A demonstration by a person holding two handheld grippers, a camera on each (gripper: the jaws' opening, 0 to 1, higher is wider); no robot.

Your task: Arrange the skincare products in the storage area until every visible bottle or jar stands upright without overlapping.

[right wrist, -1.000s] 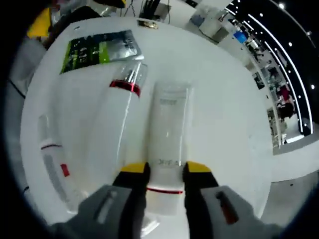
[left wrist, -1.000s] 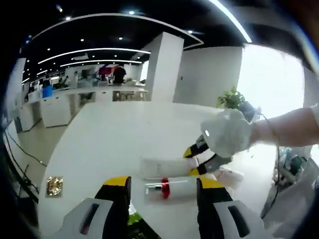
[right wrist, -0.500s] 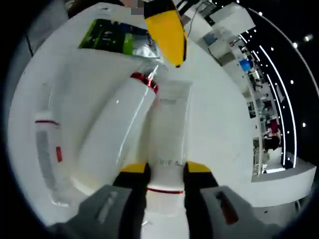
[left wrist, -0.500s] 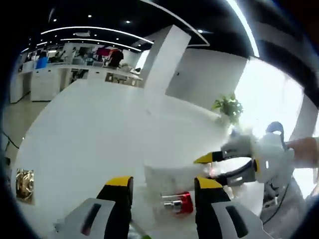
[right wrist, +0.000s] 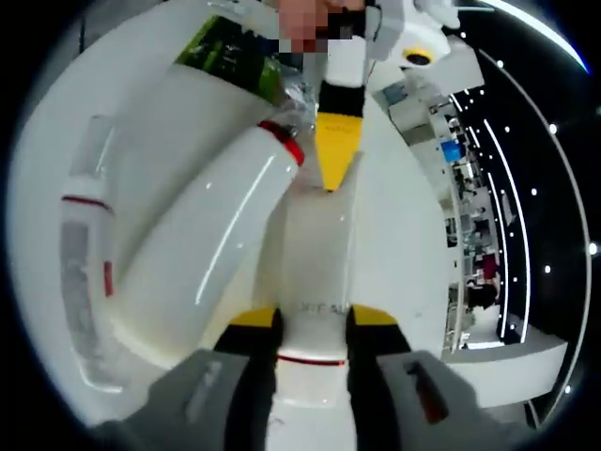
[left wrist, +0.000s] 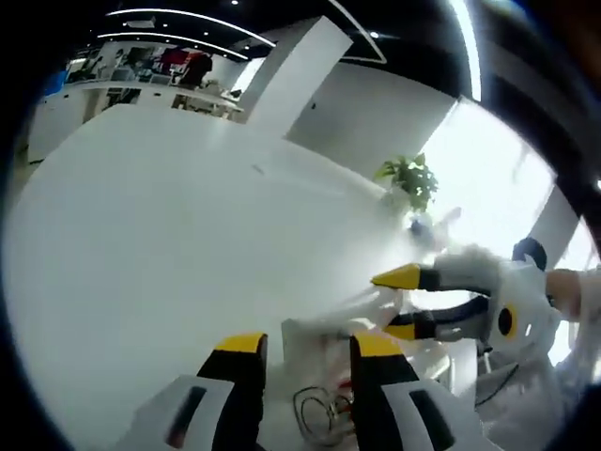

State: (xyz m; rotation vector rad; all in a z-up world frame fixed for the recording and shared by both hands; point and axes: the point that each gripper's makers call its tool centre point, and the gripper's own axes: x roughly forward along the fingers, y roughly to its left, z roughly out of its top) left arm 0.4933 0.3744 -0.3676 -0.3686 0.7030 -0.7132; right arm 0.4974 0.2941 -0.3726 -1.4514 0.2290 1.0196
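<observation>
My right gripper [right wrist: 310, 319] is shut on the capped end of a white tube [right wrist: 317, 254] with a red band, which lies on the white table [right wrist: 394, 235]. Beside it lies a large white bottle [right wrist: 202, 254] with a red ring and a clear cap [left wrist: 322, 415]. My left gripper [left wrist: 308, 345] comes in from the far side. Its jaws flank the bottle's cap end, over the tube's flat end [left wrist: 315, 331]. I cannot tell whether they press on the cap. The right gripper [left wrist: 402, 303] also appears in the left gripper view, at the right.
A third tube [right wrist: 84, 254], clear with a red band, lies at the left beside the bottle. A green sachet [right wrist: 230, 61] lies beyond the bottle. A potted plant [left wrist: 406, 178] stands at the table's far edge. A person's gloved hand [left wrist: 512, 310] holds the right gripper.
My left gripper has come in over the bottle's cap end and its jaws have drawn closer together. The bottle's cap end has swung toward the tube. My right gripper still holds the tube.
</observation>
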